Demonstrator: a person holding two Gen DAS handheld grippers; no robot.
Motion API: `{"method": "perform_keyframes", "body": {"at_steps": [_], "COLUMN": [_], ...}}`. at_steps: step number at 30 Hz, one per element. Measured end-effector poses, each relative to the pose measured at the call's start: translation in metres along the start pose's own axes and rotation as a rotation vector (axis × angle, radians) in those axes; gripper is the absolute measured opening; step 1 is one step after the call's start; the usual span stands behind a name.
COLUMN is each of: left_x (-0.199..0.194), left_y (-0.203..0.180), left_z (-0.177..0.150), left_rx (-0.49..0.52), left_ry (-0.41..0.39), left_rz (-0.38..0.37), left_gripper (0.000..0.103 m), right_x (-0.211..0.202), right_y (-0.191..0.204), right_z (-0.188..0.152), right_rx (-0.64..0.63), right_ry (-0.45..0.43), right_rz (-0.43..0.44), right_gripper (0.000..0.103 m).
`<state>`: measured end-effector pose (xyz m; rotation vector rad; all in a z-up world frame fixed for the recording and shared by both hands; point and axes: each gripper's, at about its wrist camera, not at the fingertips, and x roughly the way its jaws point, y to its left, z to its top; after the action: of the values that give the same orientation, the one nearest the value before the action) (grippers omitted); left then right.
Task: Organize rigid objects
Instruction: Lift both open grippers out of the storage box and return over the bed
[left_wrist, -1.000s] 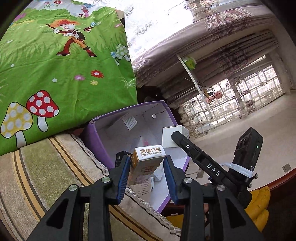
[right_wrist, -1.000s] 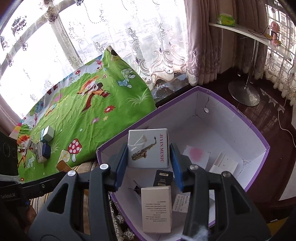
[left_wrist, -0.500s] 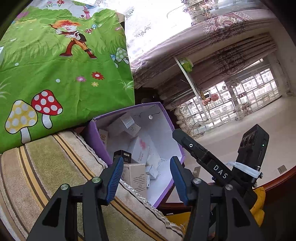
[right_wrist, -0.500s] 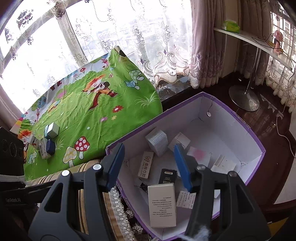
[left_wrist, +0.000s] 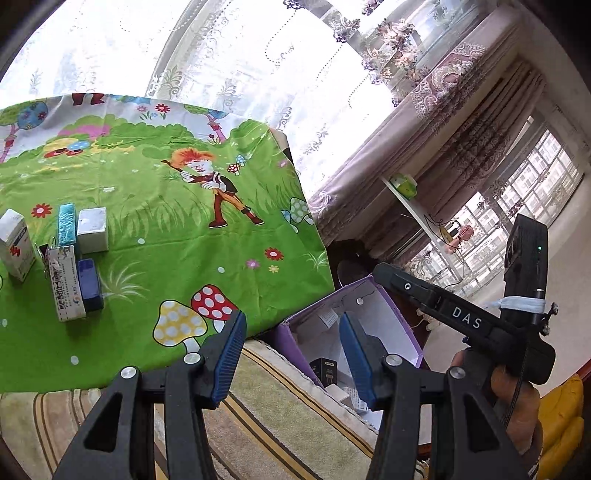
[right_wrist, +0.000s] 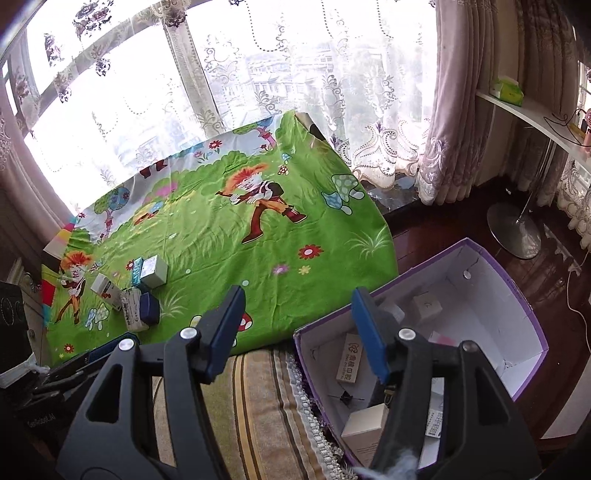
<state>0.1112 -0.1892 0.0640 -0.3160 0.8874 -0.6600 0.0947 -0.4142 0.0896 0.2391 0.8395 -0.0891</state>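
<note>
Green cartoon cloth (right_wrist: 229, 258): five small boxes (right_wrist: 140, 295) left; purple box (right_wrist: 517, 306) part-filled; left gripper (left_wrist: 291, 350), right gripper (right_wrist: 295, 328) spread, empty.

Home: lace curtains (right_wrist: 280, 74), cartoon bedsheet (right_wrist: 229, 236)

Left tongs (left_wrist: 291, 354) and right tongs (right_wrist: 297, 332) gape wide, holding nothing.

A green cartoon cloth (right_wrist: 229, 236) is covering the surface beside a striped rug (right_wrist: 258, 406), while lace curtains (right_wrist: 258, 74) are hanging behind and a floor lamp base (right_wrist: 513, 232) is standing near a white shelf (right_wrist: 532, 118).
</note>
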Motion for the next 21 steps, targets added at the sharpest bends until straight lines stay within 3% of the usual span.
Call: {"method": "perform_keyframes", "body": {"at_steps": [15,21], "left_x": [-0.044,-0.069], "left_y": [0.066,0.104], "left_z": [0.021,0.027], "left_rx": [-0.02,-0.076], "left_ry": [-0.125,-0.171], "left_rz": [0.172,0.223], "left_gripper": [0.054,0.054], "right_x": [0.044,0.059], "right_y": [0.041,0.06], "right_z": [0.003,0.006], "right_rx": [-0.051,-0.07], "right_ry": [0.095,0.114], "right_rz": [0.064,0.092], "right_gripper": [0.064,0.064]}}
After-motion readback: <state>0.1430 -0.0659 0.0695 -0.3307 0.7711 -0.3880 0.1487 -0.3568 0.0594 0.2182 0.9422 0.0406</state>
